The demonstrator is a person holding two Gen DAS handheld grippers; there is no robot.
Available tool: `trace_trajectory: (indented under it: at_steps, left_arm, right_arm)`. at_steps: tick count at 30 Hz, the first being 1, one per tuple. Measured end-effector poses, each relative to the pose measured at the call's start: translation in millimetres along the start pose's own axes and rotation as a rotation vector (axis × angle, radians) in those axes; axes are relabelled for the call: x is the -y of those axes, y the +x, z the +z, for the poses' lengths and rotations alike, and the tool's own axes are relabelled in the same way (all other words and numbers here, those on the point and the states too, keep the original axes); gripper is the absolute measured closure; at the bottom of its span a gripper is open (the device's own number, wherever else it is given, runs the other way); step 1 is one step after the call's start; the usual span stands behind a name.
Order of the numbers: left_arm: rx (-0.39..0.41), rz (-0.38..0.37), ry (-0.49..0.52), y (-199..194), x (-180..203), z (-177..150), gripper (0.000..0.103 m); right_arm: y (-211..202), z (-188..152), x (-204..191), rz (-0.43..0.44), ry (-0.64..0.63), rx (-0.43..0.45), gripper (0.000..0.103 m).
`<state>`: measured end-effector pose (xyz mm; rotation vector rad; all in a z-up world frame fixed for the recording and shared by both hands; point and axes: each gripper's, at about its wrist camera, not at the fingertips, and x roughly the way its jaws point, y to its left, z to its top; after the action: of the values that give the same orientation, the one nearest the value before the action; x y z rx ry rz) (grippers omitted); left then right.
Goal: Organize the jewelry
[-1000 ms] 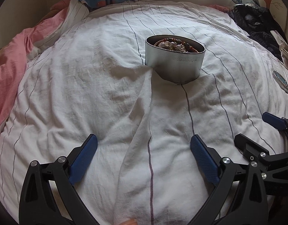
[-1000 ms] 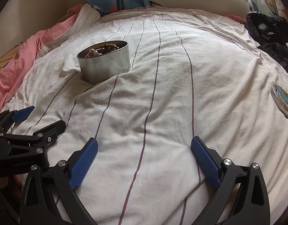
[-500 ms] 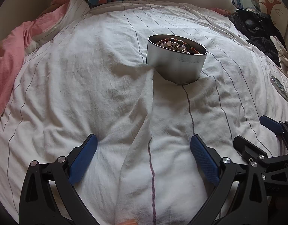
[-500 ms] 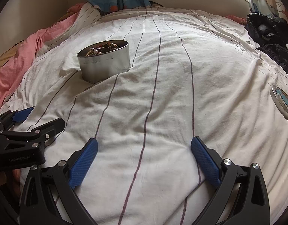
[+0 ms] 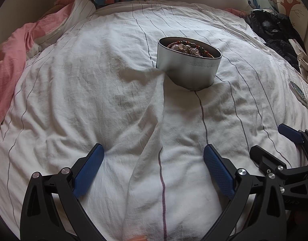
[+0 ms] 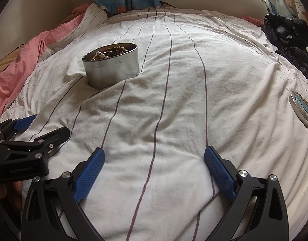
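Spread wide and empty over a white striped sheet [image 6: 174, 110]: left gripper [image 5: 154, 168] and right gripper [image 6: 154, 168], side by side. Farther off, seated upright in a fold of the sheet, an oval metal tin [image 5: 188, 68] heaped with beaded jewelry [image 5: 191, 47], long axis crosswise. Near the right edge, a round lid [image 6: 303, 109]. Tin slightly higher in the left view than half a second ago.
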<state>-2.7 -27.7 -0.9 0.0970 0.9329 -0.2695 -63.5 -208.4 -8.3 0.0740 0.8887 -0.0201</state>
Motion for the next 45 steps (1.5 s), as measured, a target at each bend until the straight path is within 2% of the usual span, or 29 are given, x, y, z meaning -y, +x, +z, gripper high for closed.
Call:
trace_trajectory:
  at_steps: [45]
  left_arm:
    - [-0.008,0.006,0.006,4.2,3.0,0.4,0.007]
  right_arm:
    - [-1.0,0.4,0.7,0.008,0.004,0.005,0.007]
